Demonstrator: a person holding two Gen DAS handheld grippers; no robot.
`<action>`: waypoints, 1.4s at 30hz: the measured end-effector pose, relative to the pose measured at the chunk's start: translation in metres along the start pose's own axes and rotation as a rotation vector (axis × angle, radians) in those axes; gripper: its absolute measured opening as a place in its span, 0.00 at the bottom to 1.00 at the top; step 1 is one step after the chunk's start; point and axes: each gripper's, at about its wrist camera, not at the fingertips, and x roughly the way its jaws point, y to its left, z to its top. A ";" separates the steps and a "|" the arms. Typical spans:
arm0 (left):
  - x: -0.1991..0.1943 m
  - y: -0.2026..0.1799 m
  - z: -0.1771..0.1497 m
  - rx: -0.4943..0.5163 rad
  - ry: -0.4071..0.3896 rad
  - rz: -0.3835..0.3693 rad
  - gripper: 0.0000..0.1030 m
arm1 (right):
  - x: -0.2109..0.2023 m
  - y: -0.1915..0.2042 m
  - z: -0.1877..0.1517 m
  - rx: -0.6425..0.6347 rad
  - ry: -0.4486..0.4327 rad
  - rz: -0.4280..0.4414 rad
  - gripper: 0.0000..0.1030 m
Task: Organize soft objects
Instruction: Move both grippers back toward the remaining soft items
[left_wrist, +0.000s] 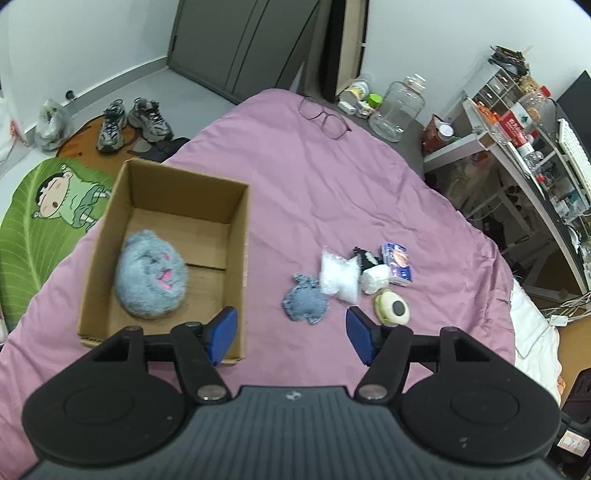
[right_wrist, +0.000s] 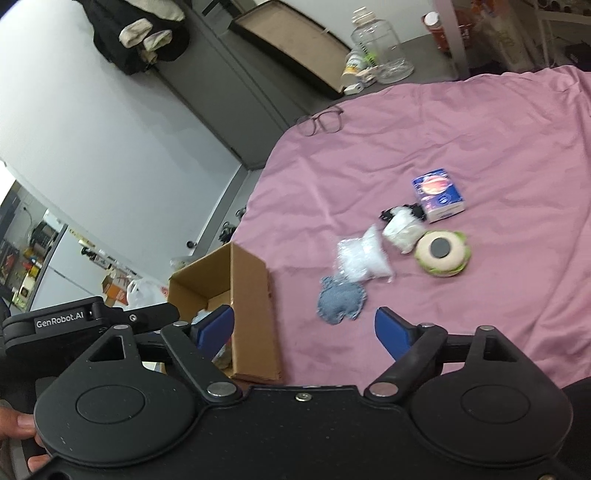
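Lower left of the left wrist view: cardboard box (left_wrist: 236, 236) on the pink bedspread (left_wrist: 314, 177), one fluffy grey plush (left_wrist: 151, 275) already lying inside, so I'd judge one item sorted and most still to go. Left gripper (left_wrist: 291, 334) at the bottom centre, jaws spread, nothing between the blue pads. Right of the box, well apart from it, the loose cluster: blue knitted piece (left_wrist: 306, 302), clear crinkly bag (left_wrist: 340, 277), white roll (left_wrist: 375, 278), printed tissue pack (left_wrist: 397, 264), burger-shaped cushion (left_wrist: 392, 312), and a small black-and-white thing (left_wrist: 364, 255) partly hidden behind the bag, can't tell what it is. Glasses (left_wrist: 325, 118) near the upper centre, likely not part of the job. Box's near wall is cut by the left finger. Right wrist view next: right gripper (right_wrist: 304, 328) at the bottom, jaws wide apart, empty. Same cluster centre right: blue knitted piece (right_wrist: 341, 301) nearest the gripper, clear crinkly bag (right_wrist: 364, 256), white roll (right_wrist: 402, 232), burger-shaped cushion (right_wrist: 441, 254), tissue pack (right_wrist: 437, 195), all still on the bedspread (right_wrist: 480, 129). Box (right_wrist: 251, 306) lower left of centre, interior mostly blocked by the blue finger, plush barely visible there. Other gripper (right_wrist: 88, 321) pokes in at the left edge, its jaws not shown here. Fingertips of a hand (right_wrist: 20, 424) clipped at the lower left. Slight blur on the cluster.
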 end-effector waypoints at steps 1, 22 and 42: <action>0.001 -0.004 0.000 0.011 -0.006 -0.002 0.62 | -0.001 -0.003 0.001 0.002 -0.005 -0.004 0.81; 0.060 -0.066 0.016 0.105 0.015 -0.043 0.96 | 0.008 -0.080 0.022 0.127 -0.054 -0.123 0.96; 0.150 -0.098 0.027 0.199 0.089 0.033 1.00 | 0.060 -0.130 0.027 0.216 0.021 -0.087 0.79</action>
